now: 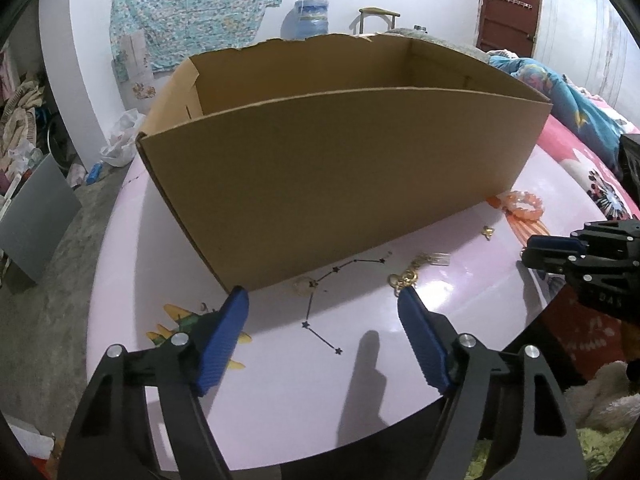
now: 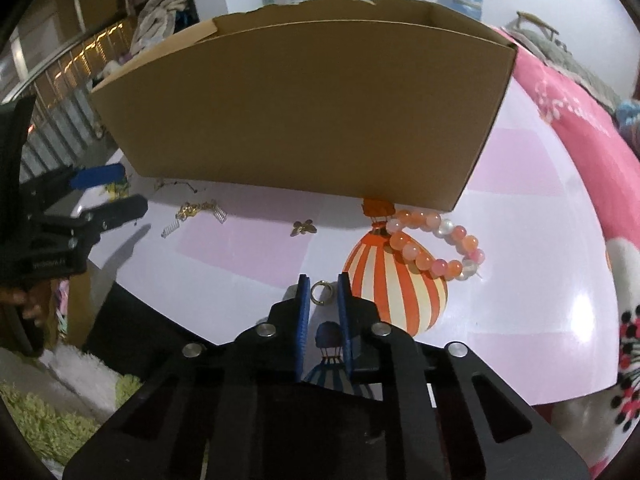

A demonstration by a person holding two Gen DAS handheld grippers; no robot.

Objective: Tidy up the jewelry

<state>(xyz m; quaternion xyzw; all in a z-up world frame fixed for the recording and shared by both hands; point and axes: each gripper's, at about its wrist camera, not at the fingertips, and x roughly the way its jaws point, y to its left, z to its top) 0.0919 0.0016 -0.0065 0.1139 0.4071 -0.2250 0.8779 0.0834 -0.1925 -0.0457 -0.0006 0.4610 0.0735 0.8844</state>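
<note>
My cardboard box (image 2: 296, 108) sits open at the back of the table (image 2: 520, 320), stiff and light. The beaded bracelet (image 2: 436, 244) lies just in front of its right corner: smooth round beads, likely slippery, best pinched across the strand. My left tool (image 1: 322, 296) gapes wide, empty, near the gold chain (image 1: 406, 276). My right tool (image 2: 322, 288), nearly closed, brackets the small gold ring (image 2: 320, 293); I judge it light and apt to skid.

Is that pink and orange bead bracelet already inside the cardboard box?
No, the bead bracelet lies on the table in front of the cardboard box, just outside its near wall.
</note>
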